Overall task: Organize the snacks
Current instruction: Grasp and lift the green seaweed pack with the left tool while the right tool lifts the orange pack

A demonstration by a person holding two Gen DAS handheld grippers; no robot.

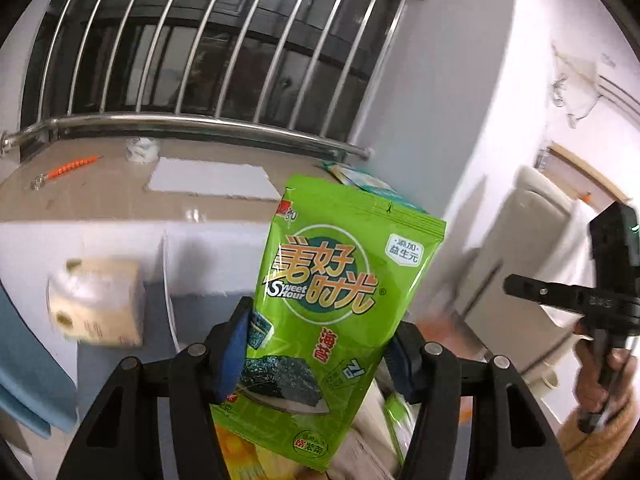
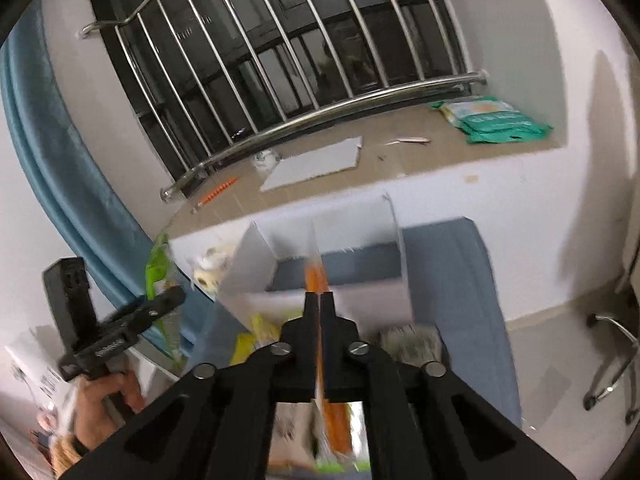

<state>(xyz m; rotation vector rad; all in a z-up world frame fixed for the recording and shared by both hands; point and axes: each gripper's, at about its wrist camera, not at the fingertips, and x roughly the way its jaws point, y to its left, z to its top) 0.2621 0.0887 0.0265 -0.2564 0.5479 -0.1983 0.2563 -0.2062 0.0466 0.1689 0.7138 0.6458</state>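
My left gripper (image 1: 316, 354) is shut on a green seaweed snack bag (image 1: 340, 280), its blue pads pressing both sides of the lower half. The bag stands upright with its print facing the camera. In the right wrist view that gripper (image 2: 168, 300) sits at the lower left in a person's hand, and the green bag (image 2: 158, 268) shows edge-on. My right gripper (image 2: 320, 300) is shut on a thin orange packet (image 2: 314, 276), also edge-on, which runs up past the tips and down between the jaws. In the left wrist view the right gripper (image 1: 516, 284) is at the far right.
An open white cardboard box (image 2: 360, 220) stands below the window sill (image 2: 400, 160), with yellow packets (image 2: 256, 332) near its front. A tissue pack (image 1: 96, 300) lies left of the box. On the sill lie a white board (image 2: 316, 164) and a teal packet (image 2: 492, 120). A chair base (image 2: 612, 360) is at the right.
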